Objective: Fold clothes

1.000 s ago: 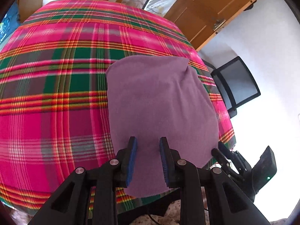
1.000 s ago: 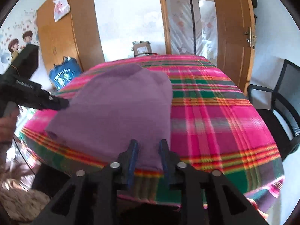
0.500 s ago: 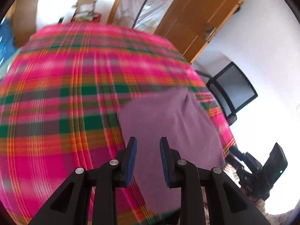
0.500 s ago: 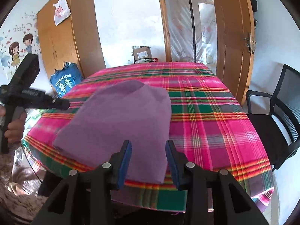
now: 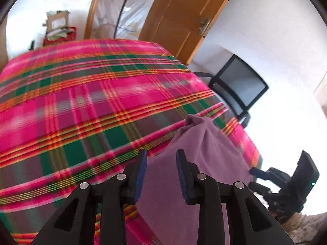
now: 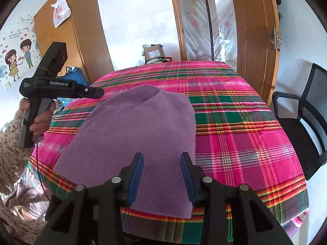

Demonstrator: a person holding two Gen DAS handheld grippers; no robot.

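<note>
home bedroom, wooden wardrobe [image 6: 61, 34], cartoon wall stickers [image 6: 18, 59], plaid-covered table [image 6: 235, 126]

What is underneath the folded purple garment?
The purple garment lies on the plaid cloth, which runs out from under it on every visible side. The patch directly beneath and any layers folded inside are covered.

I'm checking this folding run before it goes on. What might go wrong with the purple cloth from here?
1. The purple cloth overhangs the near edge of the plaid tablecloth, so a tug might slide it off.
2. Neither gripper holds it: the left gripper is opening with nothing pinched, and the right gripper is open above the hem. A careless regrasp may catch only one layer or the tablecloth.
</note>
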